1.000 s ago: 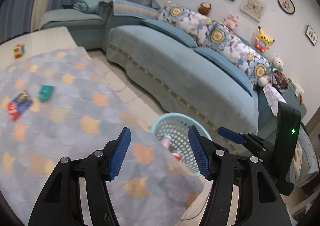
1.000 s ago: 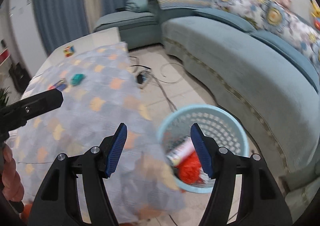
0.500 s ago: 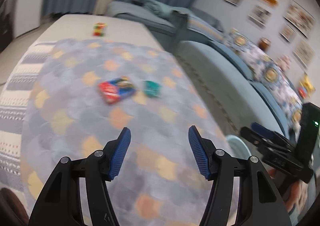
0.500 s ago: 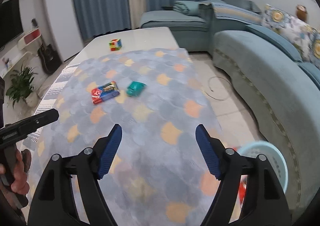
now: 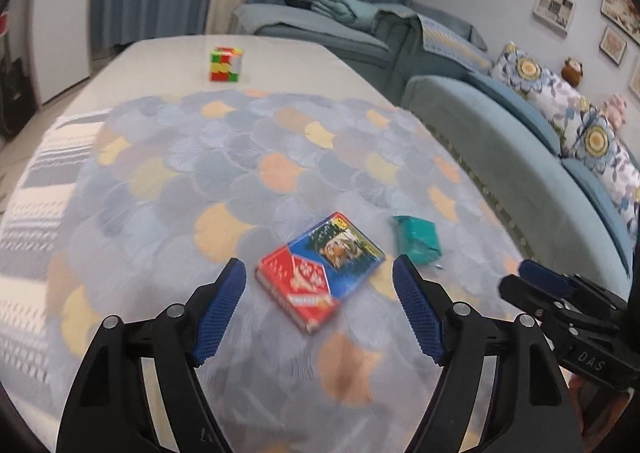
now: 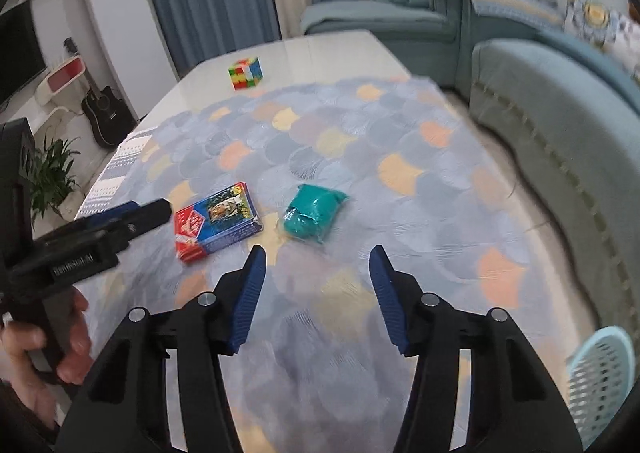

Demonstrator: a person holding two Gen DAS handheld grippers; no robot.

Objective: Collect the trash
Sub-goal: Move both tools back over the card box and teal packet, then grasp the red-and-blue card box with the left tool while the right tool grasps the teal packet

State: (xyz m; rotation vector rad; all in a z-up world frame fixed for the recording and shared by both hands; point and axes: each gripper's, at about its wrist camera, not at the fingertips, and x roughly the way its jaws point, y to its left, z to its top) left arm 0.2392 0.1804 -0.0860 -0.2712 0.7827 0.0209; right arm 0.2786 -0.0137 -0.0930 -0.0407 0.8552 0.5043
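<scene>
A red and blue packet [image 5: 320, 271] [image 6: 216, 223] lies flat on the patterned tablecloth. To its right lies a crumpled teal wrapper [image 5: 417, 239] [image 6: 314, 217]. My left gripper [image 5: 318, 303] hovers just short of the packet, its jaws opening, and the packet shows in the gap without touching the pads. My right gripper [image 6: 316, 285] hangs a little short of the teal wrapper, jaws closing with nothing between them. The pale blue trash basket [image 6: 604, 377] stands on the floor at the lower right of the right wrist view.
A colourful puzzle cube [image 5: 225, 64] [image 6: 245, 73] sits on the bare far end of the table [image 5: 280, 61]. A blue sofa [image 5: 520, 157] runs along the right. Each gripper shows in the other's view, the left one in a person's hand [image 6: 44, 353].
Both views have swung from the basket and sofa to the tabletop, and the packet and wrapper are now close. The left jaws stand wider, the right jaws narrower than half a second ago.
</scene>
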